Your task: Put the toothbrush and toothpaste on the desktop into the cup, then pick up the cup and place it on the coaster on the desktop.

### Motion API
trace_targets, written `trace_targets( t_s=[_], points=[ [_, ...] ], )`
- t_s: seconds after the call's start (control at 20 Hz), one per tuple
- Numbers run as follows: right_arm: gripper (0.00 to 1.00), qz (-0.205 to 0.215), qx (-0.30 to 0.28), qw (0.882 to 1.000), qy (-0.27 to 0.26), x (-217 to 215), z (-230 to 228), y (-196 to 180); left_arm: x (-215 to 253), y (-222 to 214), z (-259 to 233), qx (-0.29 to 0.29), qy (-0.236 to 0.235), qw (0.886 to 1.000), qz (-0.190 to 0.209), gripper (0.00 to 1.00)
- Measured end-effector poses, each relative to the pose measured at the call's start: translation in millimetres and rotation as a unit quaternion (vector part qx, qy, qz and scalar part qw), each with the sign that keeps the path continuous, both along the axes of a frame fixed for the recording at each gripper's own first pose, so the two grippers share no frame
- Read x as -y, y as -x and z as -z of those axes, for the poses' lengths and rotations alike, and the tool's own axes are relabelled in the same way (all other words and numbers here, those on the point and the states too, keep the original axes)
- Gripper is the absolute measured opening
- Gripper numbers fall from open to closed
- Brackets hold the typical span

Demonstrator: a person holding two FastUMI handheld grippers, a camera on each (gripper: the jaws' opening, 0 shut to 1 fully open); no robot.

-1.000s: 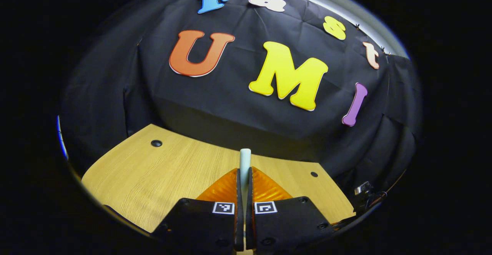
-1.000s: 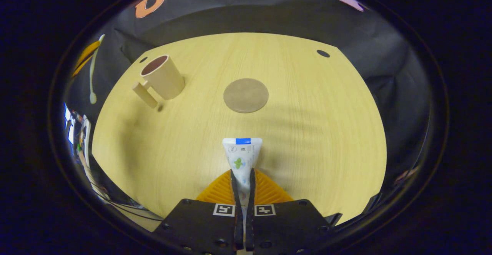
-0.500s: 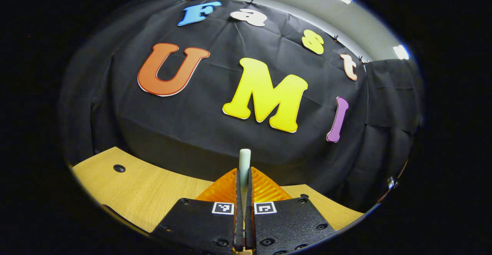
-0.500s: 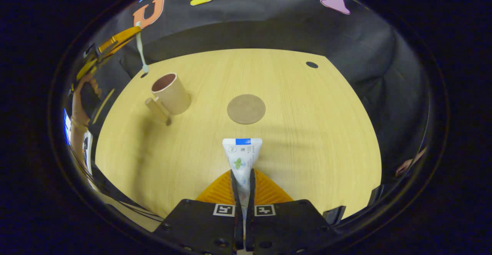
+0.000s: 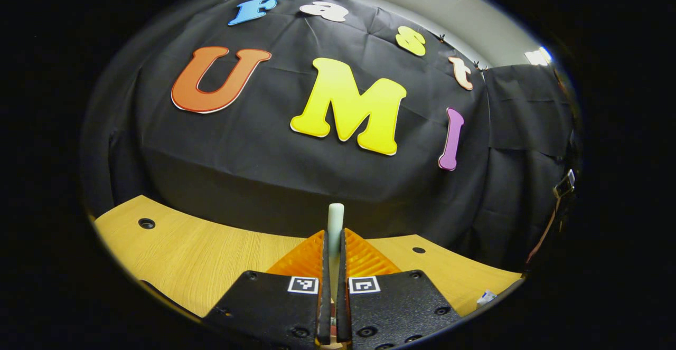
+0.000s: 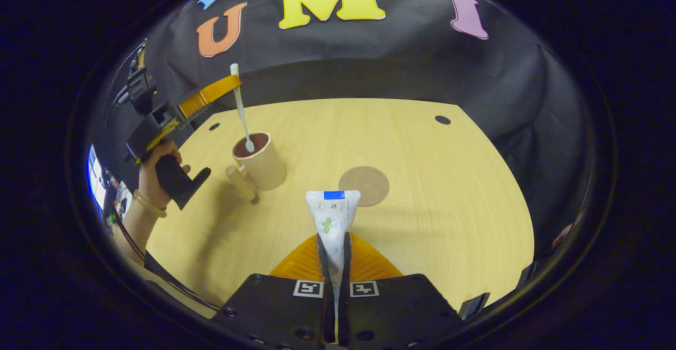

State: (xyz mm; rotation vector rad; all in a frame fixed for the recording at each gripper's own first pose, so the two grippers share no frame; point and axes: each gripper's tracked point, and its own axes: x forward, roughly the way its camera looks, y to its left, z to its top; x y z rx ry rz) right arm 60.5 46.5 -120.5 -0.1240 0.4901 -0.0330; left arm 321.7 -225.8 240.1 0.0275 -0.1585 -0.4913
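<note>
Hanging nearly upright over the cup (image 6: 260, 160), the toothbrush (image 6: 240, 108) was the thing the coming move turned on — its long axis ran almost vertical, head down, the tip at or just inside the cup's mouth as the right gripper view showed it. The left gripper (image 6: 222, 88) pinched the handle near its upper end, both fingers pressed on it; in the left gripper view the handle's end (image 5: 336, 220) stood up between that gripper's closed fingers (image 5: 306, 257). Judged from that, a short straight drop was all that remained for the brush, with little sideways correction needed.

The right gripper (image 6: 334, 252) clamped the toothpaste (image 6: 332, 218), tube pointing forward along the fingers, raised above the desktop (image 6: 449, 207). From it the cup lay ahead and to the left, handle (image 6: 242, 182) turned toward the camera — clearly the left hand's side, nearer to that gripper. The coaster (image 6: 364, 186) sat bare just past the tube's end, to the right of the cup and apart from it.
</note>
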Motion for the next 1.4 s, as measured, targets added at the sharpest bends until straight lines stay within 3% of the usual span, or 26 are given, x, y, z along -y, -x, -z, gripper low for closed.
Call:
trace_targets(
  t_s=[0.35, 0.45, 0.5, 0.7, 1.05, 1.2, 1.4],
  points=[
    [0.03, -0.072, 0.104, 0.992, 0.009, -54, -57, -44, -6, 12, 28, -0.037, -0.004, 0.999, 0.016, 0.19],
    [0.03, -0.097, 0.133, 0.986, 0.011, -73, -73, -57, -10, 14, 36, -0.053, -0.005, 0.999, 0.012, 0.37],
    [0.03, -0.108, 0.148, 0.983, 0.014, -83, -82, -64, -13, 16, 39, -0.060, -0.002, 0.998, 0.011, 0.58],
    [0.03, -0.160, 0.206, 0.965, 0.009, -125, -113, -92, -32, 30, 41, -0.065, 0.012, 0.998, -0.015, 0.97],
    [0.03, -0.227, 0.281, 0.932, -0.017, -183, -140, -125, -87, 44, 40, -0.057, 0.010, 0.995, -0.082, 0.97],
    [0.03, -0.238, 0.286, 0.928, -0.015, -192, -130, -138, -109, 49, 38, -0.055, 0.010, 0.993, -0.102, 0.98],
    [0.00, -0.239, 0.268, 0.933, -0.017, -194, -103, -156, -129, 55, 36, -0.052, 0.018, 0.991, -0.124, 0.97]
  ],
)
